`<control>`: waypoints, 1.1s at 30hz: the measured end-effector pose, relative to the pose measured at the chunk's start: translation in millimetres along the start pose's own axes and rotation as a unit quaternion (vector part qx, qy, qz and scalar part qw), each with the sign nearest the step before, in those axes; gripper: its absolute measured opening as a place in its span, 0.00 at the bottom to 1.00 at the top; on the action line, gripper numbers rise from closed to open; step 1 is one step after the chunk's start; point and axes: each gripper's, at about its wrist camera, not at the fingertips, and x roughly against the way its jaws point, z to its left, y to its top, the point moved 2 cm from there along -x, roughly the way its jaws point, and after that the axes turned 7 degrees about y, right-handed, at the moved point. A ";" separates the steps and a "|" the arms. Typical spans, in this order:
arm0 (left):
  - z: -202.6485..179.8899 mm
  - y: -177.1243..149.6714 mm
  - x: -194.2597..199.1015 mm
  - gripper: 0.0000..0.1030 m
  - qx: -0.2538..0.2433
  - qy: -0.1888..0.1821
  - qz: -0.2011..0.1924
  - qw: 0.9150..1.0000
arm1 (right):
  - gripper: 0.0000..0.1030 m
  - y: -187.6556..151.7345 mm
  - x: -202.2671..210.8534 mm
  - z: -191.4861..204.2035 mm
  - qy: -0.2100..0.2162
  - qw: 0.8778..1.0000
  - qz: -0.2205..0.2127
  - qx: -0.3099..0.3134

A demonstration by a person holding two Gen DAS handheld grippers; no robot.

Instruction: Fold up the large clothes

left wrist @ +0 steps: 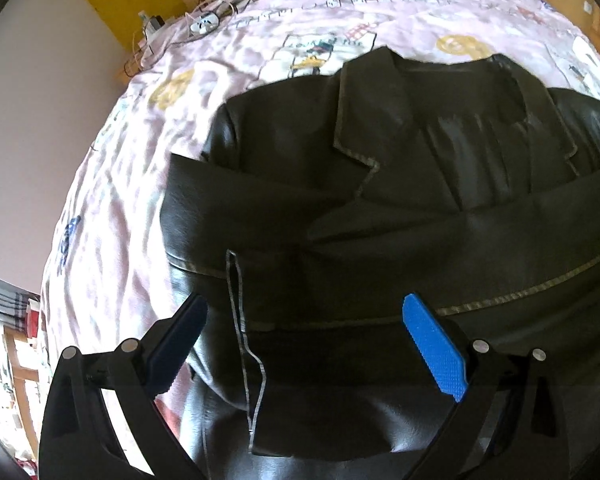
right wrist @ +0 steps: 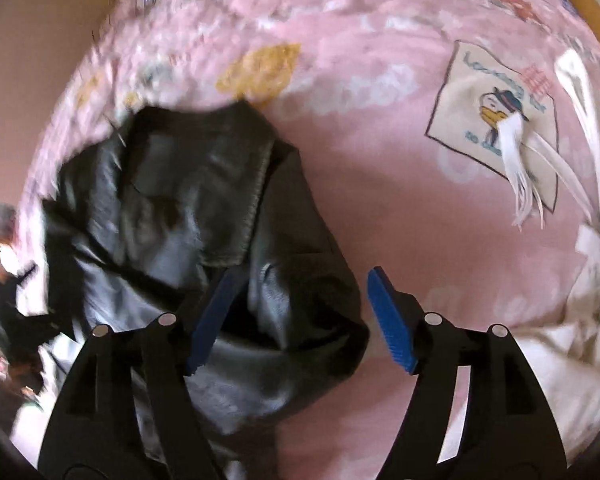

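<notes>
Beneath both your grippers the bed (left wrist: 112,208) spreads wide under a pink cartoon-print cover. The dark leather jacket (left wrist: 380,208) lies flat on it, collar far from your left gripper (left wrist: 316,344), whose fingers stand open above the hem with nothing between them. Your right gripper (right wrist: 300,320) also has its fingers spread apart, pads clear of the leather; a bunched jacket fold (right wrist: 220,216) lies under and ahead of the left finger. A cream cloth (right wrist: 580,320) sits right of your right finger, its white fringe (right wrist: 520,168) further ahead. Cables (left wrist: 204,20) tangle at the bed's far edge.
</notes>
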 end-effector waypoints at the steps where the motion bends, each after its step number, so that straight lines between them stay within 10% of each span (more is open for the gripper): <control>1: -0.4 -2.4 -2.5 0.93 0.000 0.001 0.004 1.000 | 0.66 2.5 -11.6 0.9 -0.002 1.000 0.015 0.003; 5: -0.6 -10.6 -16.4 0.93 0.003 0.012 0.024 1.000 | 0.64 1.6 -35.5 1.7 -0.015 0.999 0.034 0.005; 9: 7.5 -17.6 -32.3 0.93 0.020 0.021 0.046 0.999 | 0.27 -3.2 -40.2 -4.0 -0.041 0.998 0.034 0.015; 15: 9.8 -24.5 -39.3 0.93 0.011 0.032 0.049 0.998 | 0.20 -3.4 -41.1 -4.7 -0.092 0.995 0.031 0.015; 22: 15.9 -32.9 -48.9 0.94 0.035 0.048 0.057 0.997 | 0.24 7.1 -70.9 -23.1 -0.159 0.986 0.033 -0.046; 33: 25.5 -34.2 -48.8 0.94 0.035 0.054 0.065 0.996 | 0.63 -1.8 -53.7 -15.7 -0.213 0.976 -0.006 -0.046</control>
